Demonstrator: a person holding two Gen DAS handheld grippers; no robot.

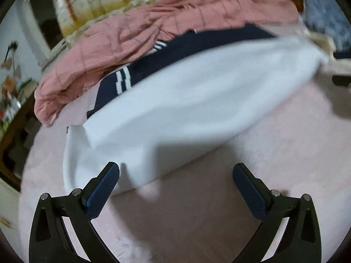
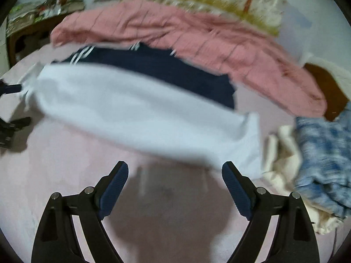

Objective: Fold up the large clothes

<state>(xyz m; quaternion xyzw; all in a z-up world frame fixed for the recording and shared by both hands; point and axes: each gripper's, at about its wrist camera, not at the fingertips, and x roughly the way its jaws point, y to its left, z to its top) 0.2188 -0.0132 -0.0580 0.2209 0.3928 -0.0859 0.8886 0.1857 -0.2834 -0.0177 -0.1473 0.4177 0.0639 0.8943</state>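
Observation:
A white garment (image 1: 186, 109) lies folded in a long band across the pale pink bed surface (image 1: 263, 175); it also shows in the right wrist view (image 2: 136, 114). A navy part with white stripes (image 1: 175, 59) shows along its far edge, also in the right wrist view (image 2: 158, 68). My left gripper (image 1: 175, 171) is open and empty, just in front of the garment's near edge. My right gripper (image 2: 175, 171) is open and empty, just in front of the garment's near edge. Both views are blurred.
A pink checked quilt (image 1: 153, 26) is bunched behind the garment, also in the right wrist view (image 2: 197, 35). A blue-white mottled cloth (image 2: 324, 153) and a cream cloth (image 2: 283, 160) lie to the right. A dark wooden bed frame (image 2: 324, 89) and cluttered shelf (image 2: 43, 8) stand beyond.

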